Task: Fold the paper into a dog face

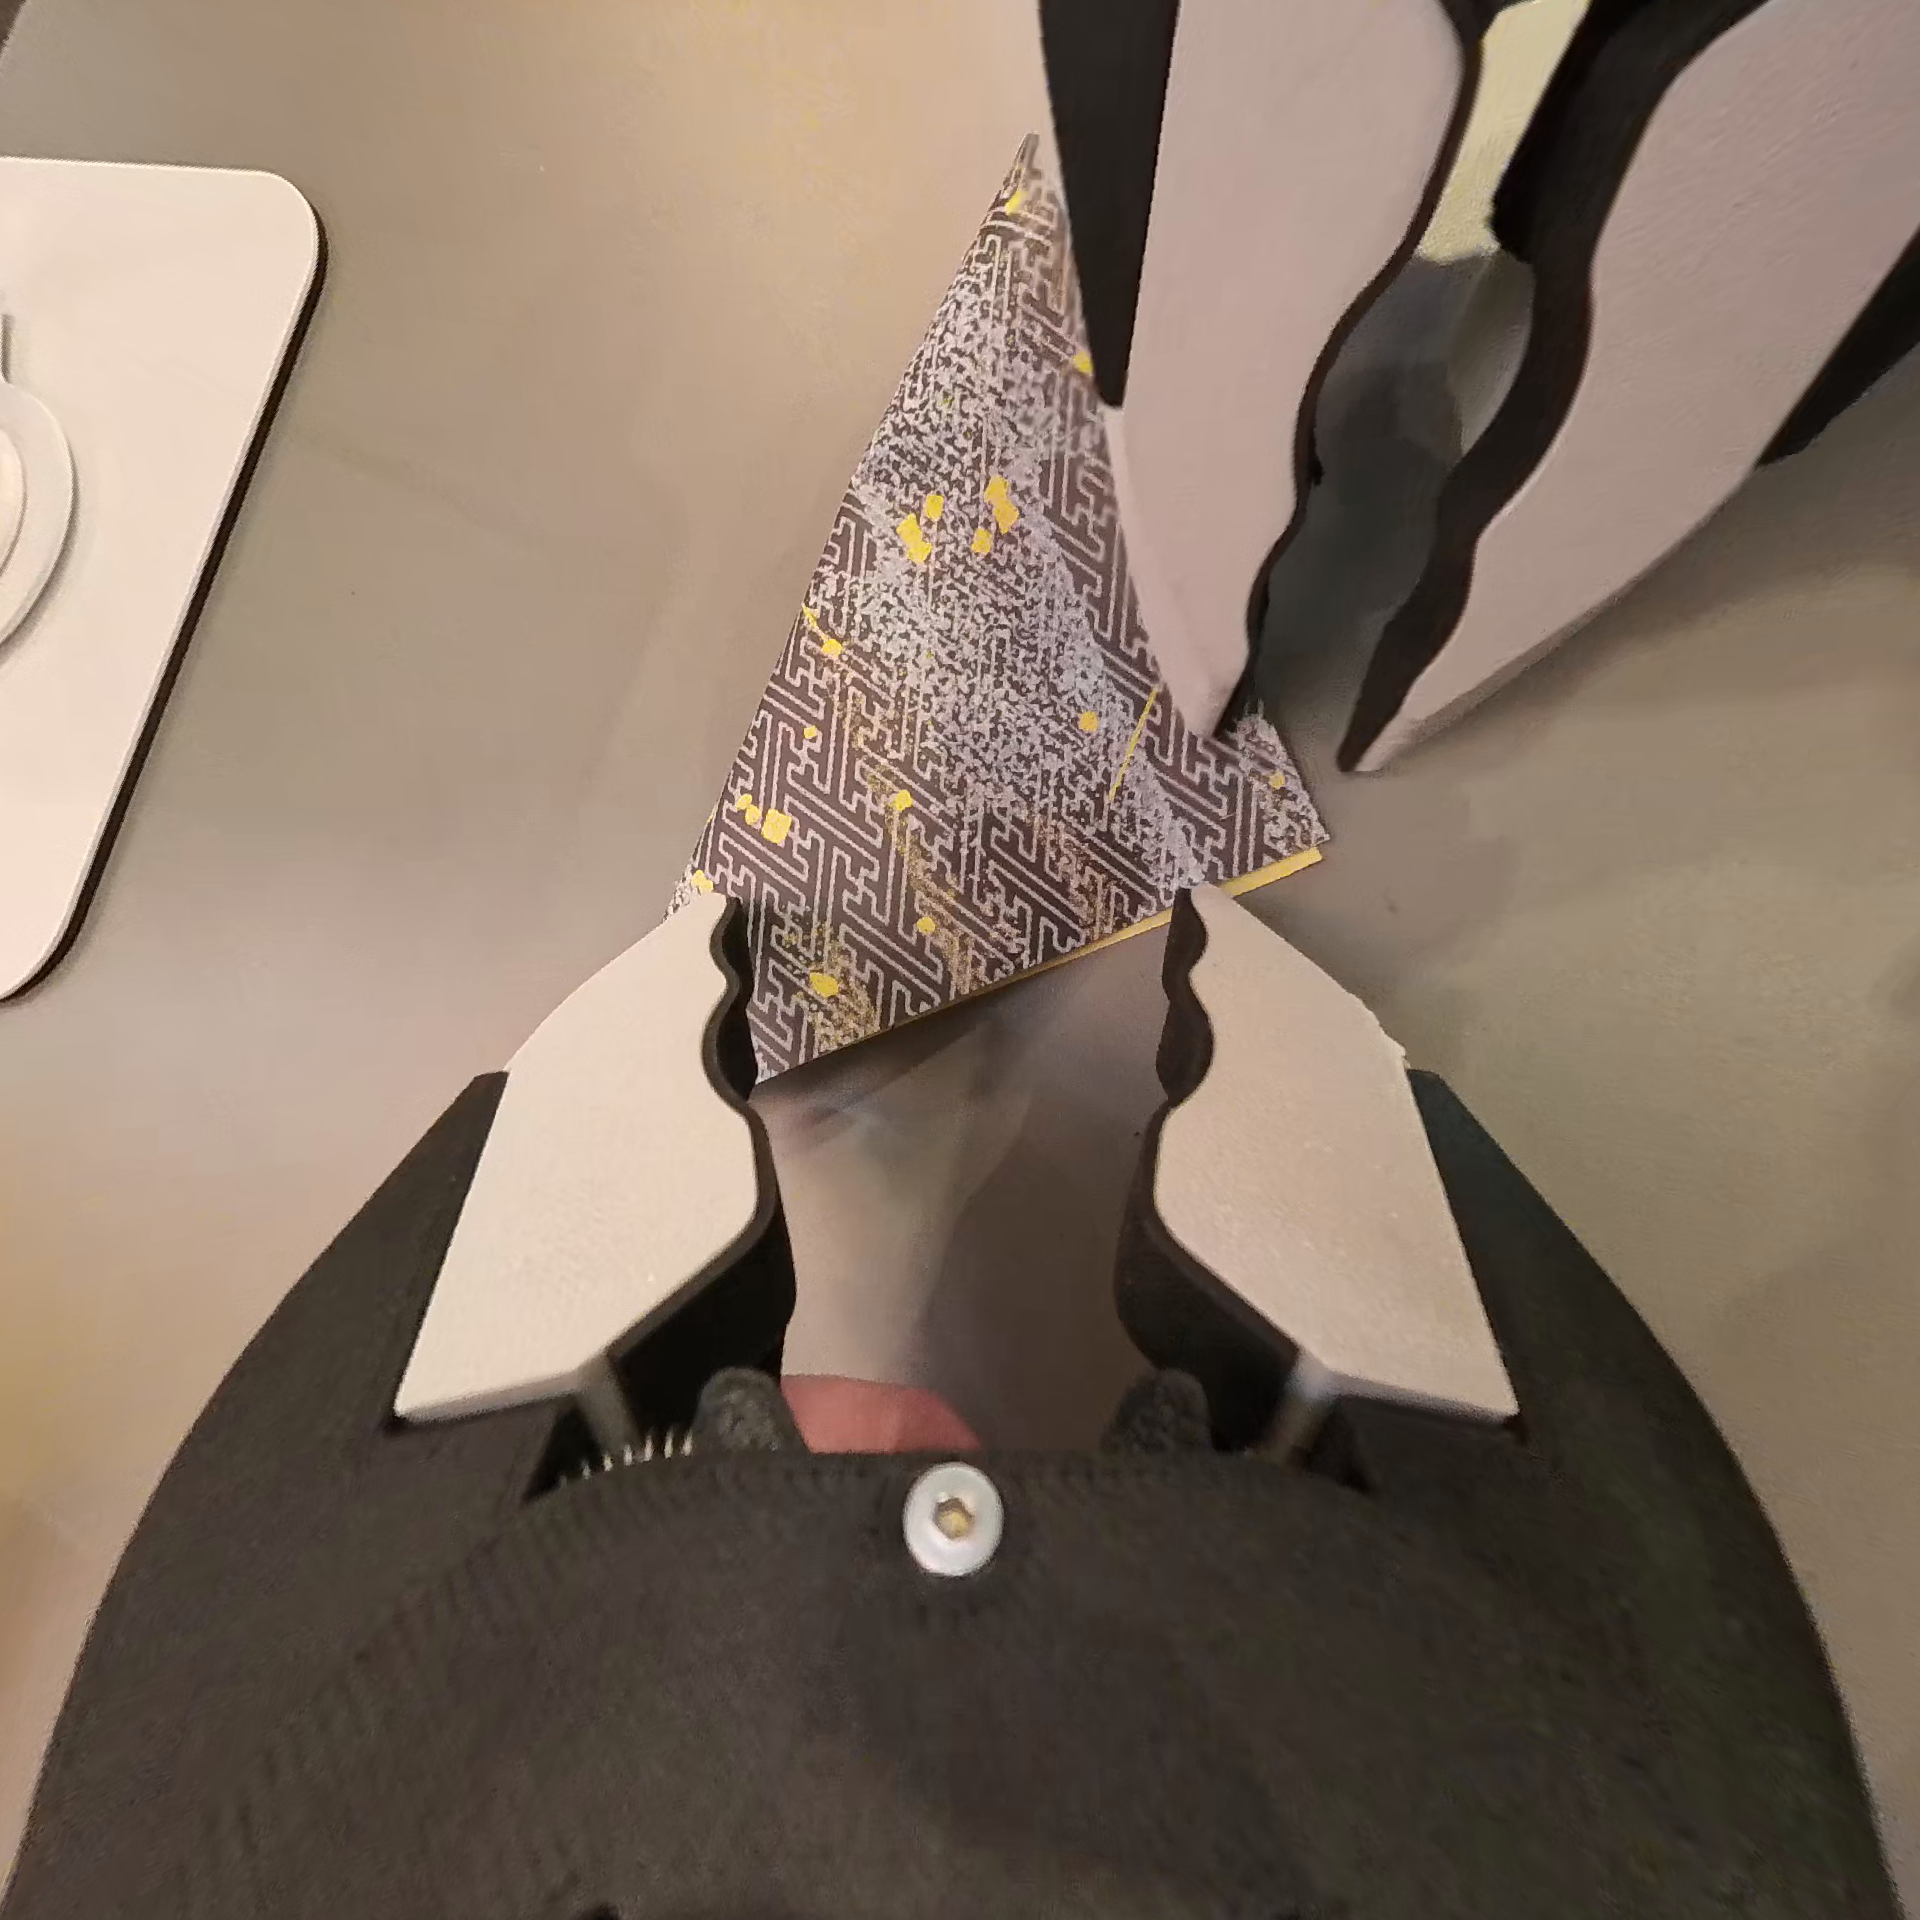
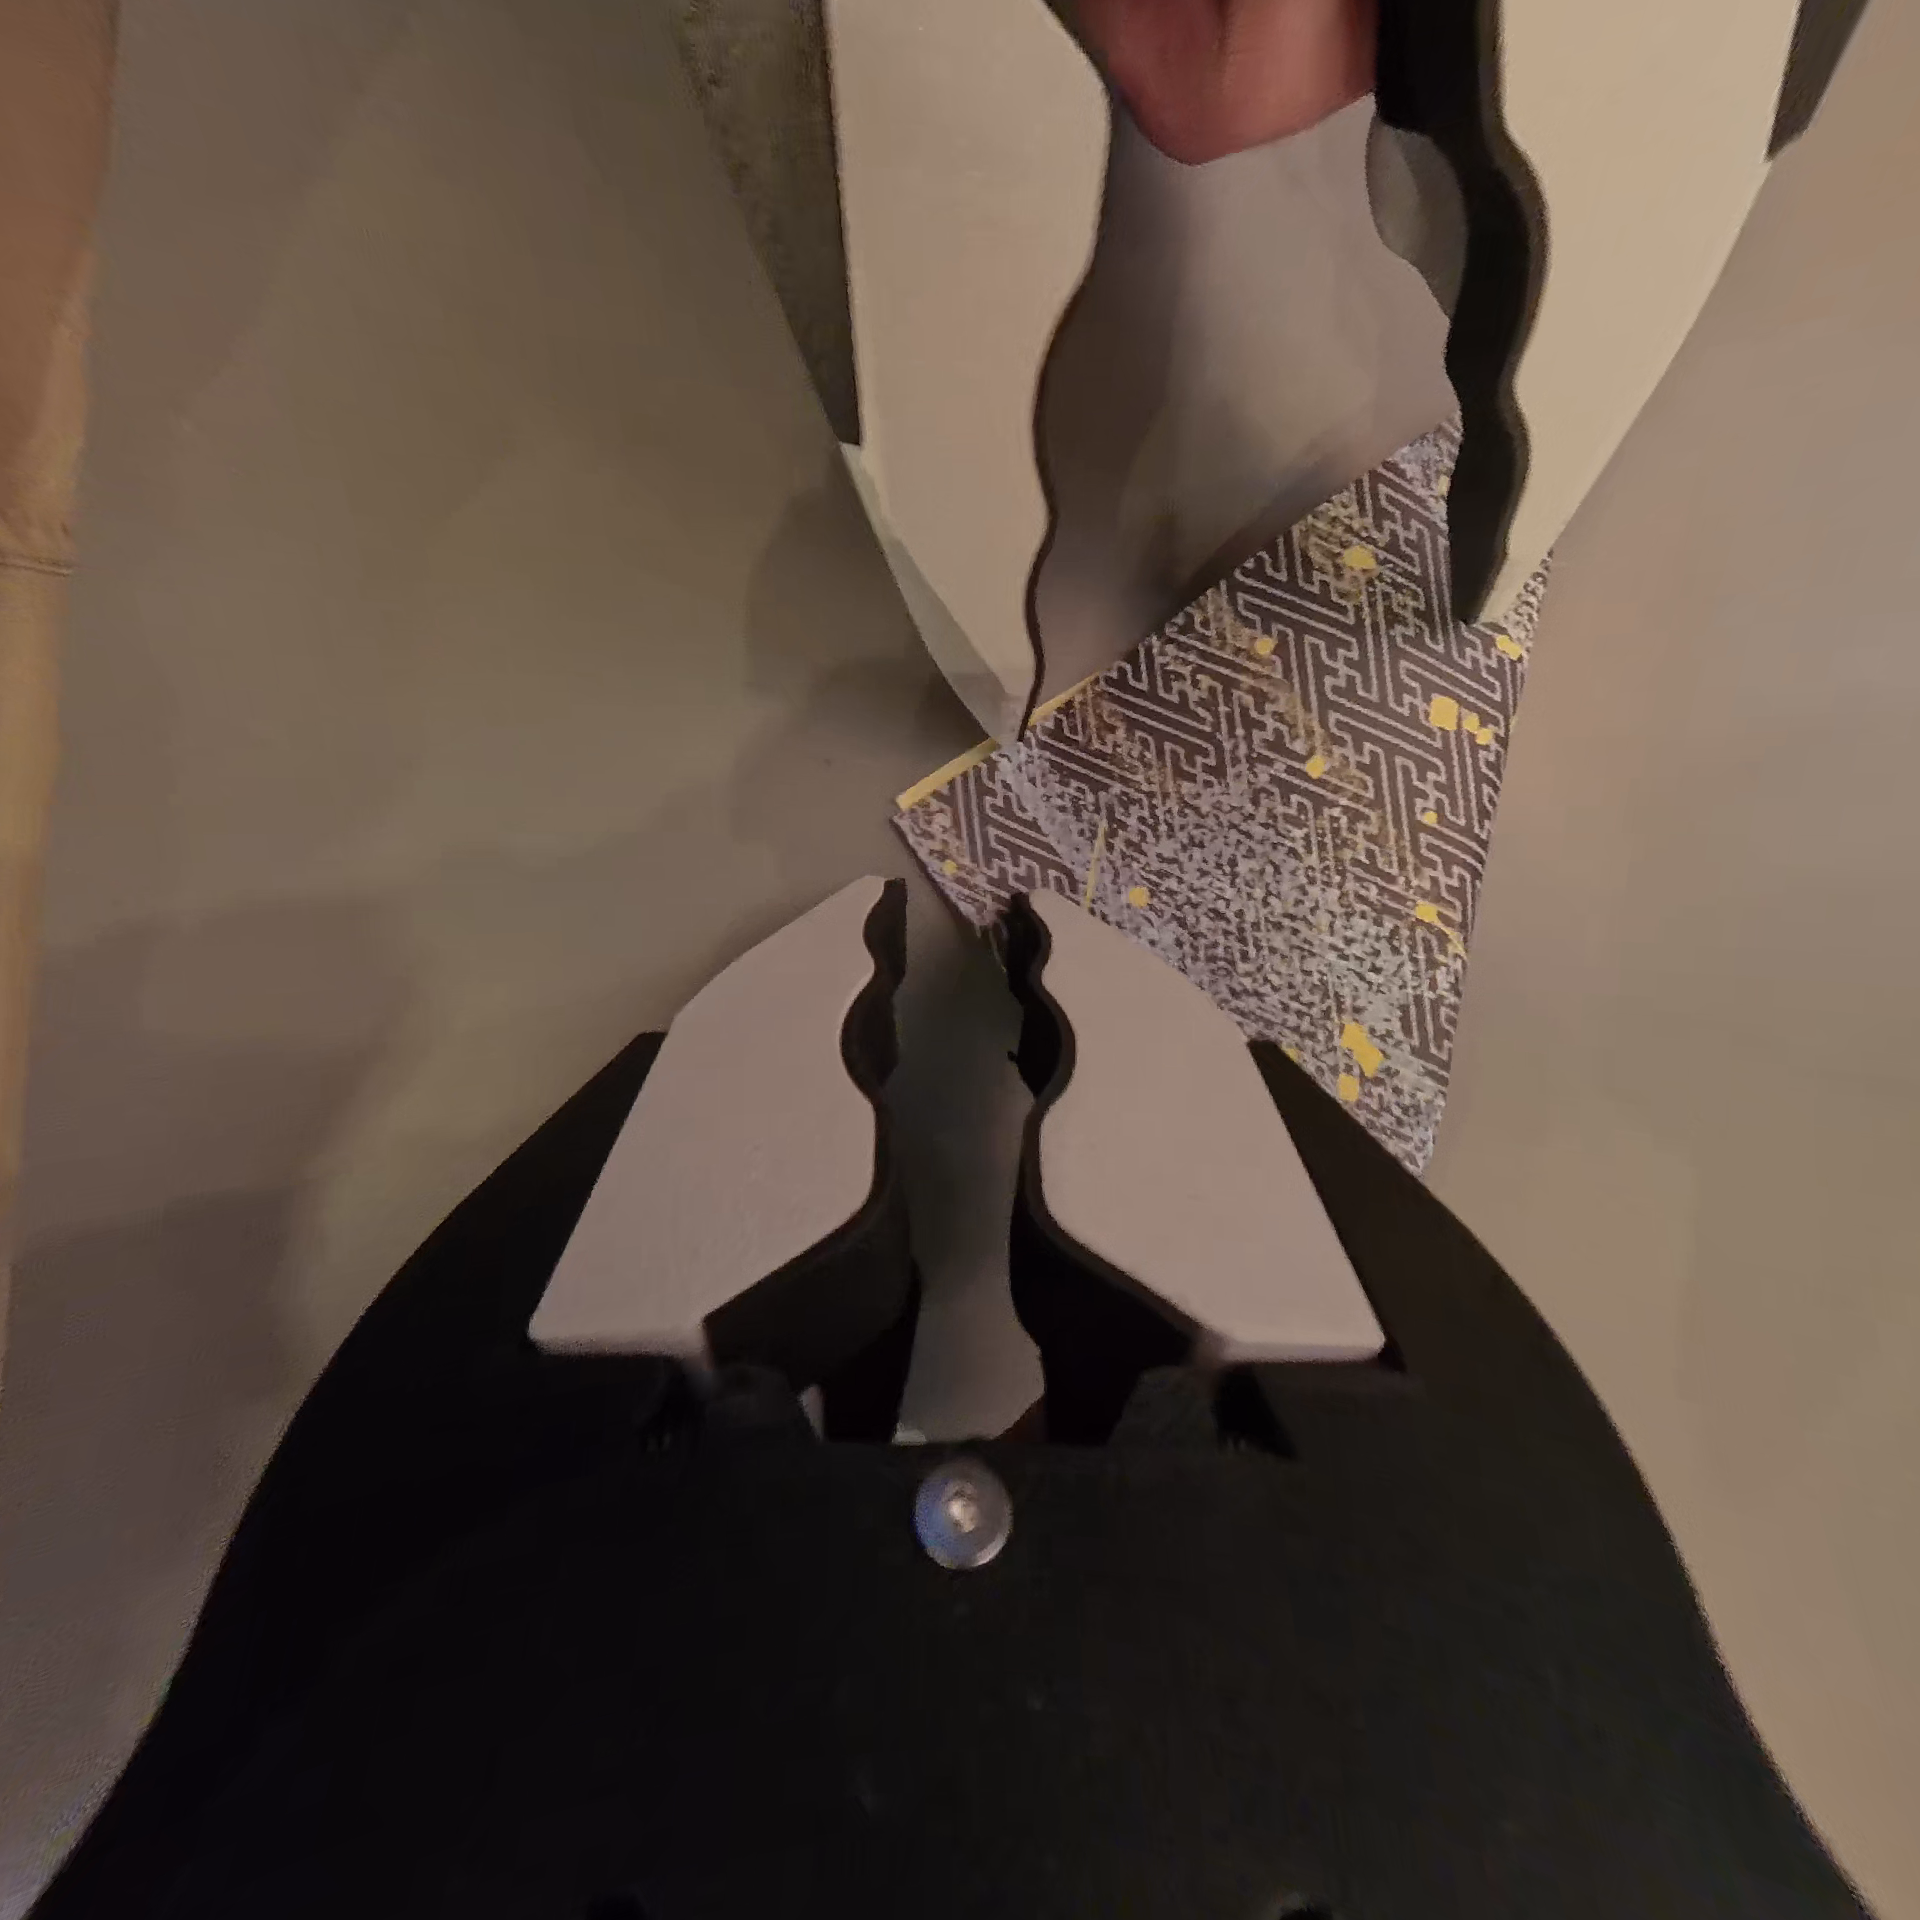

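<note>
The paper [image 1: 966,675] is folded into a triangle, dark grey with a white maze pattern and yellow specks, and lies flat on the table. A thin yellow underside shows along one edge. My left gripper [image 1: 956,904] is wide open, its fingertips straddling one corner of the triangle. In the right wrist view the paper [image 2: 1278,831] lies between both grippers, and the left gripper [image 2: 1247,665] comes in from the top. My right gripper [image 2: 956,894] is open by a narrow gap, one finger lying over the paper's edge. It also shows in the left wrist view [image 1: 1294,743].
A white board with rounded corners [image 1: 156,520] lies on the grey table [image 1: 468,727] at the left. A tan strip [image 2: 42,520] runs along the far left of the right wrist view. A person's fingertip [image 1: 883,1423] shows behind the left gripper's fingers.
</note>
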A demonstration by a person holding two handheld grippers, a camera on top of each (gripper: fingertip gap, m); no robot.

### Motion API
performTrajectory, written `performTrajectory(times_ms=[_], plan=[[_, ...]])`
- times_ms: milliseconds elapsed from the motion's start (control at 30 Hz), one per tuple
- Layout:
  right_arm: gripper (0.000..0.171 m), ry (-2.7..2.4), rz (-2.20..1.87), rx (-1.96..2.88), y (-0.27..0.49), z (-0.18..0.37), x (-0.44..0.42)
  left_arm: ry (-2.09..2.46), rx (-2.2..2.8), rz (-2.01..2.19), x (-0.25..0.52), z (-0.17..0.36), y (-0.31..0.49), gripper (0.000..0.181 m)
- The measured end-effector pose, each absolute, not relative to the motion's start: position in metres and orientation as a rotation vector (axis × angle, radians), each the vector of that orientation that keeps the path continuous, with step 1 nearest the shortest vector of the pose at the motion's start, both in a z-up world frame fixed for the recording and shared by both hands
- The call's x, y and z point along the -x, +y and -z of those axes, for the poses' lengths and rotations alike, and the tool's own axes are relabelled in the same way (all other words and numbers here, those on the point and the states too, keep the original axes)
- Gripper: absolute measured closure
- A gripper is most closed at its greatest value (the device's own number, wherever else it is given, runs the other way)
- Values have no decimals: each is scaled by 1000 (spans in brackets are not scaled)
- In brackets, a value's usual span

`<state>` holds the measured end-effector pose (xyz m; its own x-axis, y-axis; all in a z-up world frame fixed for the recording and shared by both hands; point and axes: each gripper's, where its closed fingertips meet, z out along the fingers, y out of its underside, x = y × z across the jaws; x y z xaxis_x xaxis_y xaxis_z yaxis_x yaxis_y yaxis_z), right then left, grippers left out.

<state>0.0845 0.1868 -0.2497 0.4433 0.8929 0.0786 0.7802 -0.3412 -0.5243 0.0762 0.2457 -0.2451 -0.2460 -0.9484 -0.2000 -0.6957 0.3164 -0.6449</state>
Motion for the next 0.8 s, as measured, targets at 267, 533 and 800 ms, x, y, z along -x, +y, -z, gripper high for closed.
performTrajectory(times_ms=[267,533,800], plan=[[165,-1432,-231,2175,191,251,-85,2027,1449,589,-76,245,246,106],[157,-1468,-203,2179,188,249,-96,2028,1452,594,-76,245,246,106],[158,-1511,-123,2146,191,250,-101,2031,1447,590,-76,245,246,106]])
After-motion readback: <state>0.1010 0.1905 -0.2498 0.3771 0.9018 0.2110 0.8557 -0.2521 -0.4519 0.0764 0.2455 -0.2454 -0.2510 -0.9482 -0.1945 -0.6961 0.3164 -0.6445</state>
